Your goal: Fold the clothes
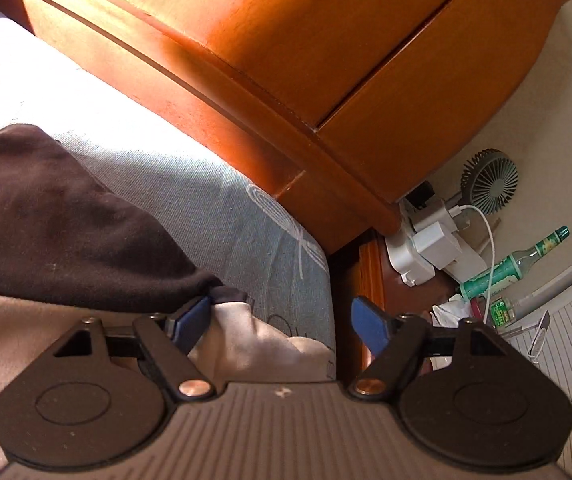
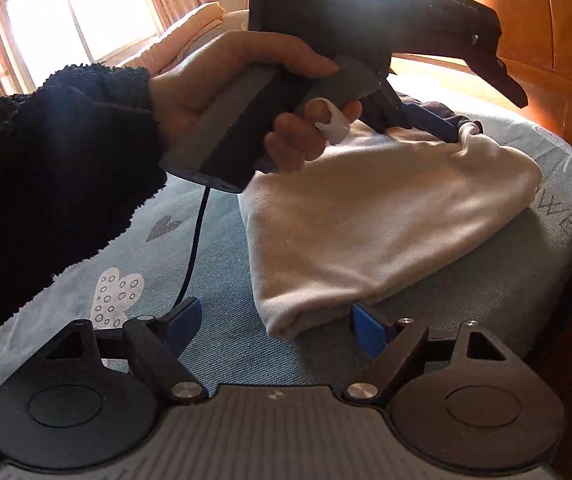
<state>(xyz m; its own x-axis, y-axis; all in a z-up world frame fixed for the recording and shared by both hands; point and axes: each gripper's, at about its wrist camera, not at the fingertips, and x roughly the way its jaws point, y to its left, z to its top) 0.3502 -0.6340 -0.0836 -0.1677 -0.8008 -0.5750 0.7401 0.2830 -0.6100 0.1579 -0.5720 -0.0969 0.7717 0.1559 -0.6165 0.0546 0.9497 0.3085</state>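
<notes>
A folded cream knit garment with a dark brown section lies on the blue-grey patterned bed near the orange wooden headboard. The left hand-held gripper and right hand-held gripper are both spread, pinching nothing.

Close wrist views, sharing cream garment
</notes>
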